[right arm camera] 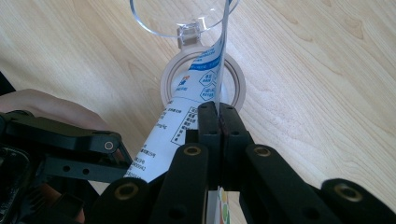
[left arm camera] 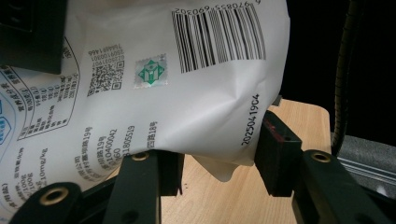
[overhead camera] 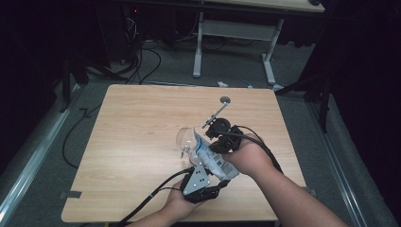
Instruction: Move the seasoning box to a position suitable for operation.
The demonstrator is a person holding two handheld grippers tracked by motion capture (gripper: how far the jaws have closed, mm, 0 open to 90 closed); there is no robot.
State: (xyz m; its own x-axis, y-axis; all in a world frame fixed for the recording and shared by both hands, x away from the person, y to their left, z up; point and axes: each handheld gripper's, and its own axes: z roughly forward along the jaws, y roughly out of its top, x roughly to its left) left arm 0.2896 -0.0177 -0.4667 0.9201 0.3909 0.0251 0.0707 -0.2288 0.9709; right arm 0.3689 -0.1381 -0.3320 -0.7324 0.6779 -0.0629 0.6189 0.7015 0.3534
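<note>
In the high view, both hands meet in the lower middle of the frame, over the wooden table point(overhead camera: 132, 142). The right gripper point(overhead camera: 218, 137) sits just right of the centre, and the left gripper point(overhead camera: 201, 182) is below it, near the bottom edge of the table. Between them there is a white bag point(overhead camera: 210, 158) with blue print, which slants from the upper left to the lower right.

In the right gripper view, the two black jaws stand pressed together at the centre of the frame and clench the thin edge of the bag point(right arm camera: 205, 79). The upper end of the bag goes into the round mouth of a jar point(right arm camera: 236, 84), which stands on the table in the upper middle of the frame. A clear lid point(right arm camera: 187, 21) hangs open on a hinge above this mouth.

In the left gripper view, the bag point(left arm camera: 187, 93) covers the upper left part of the frame, with a barcode and a printed date on it. The jaws stand apart at the bottom. The right pad point(left arm camera: 275, 154) seems to touch the lower corner of the bag, but the left pad is under the bag, so I cannot tell for sure whether this claw really squeezes it.
</note>
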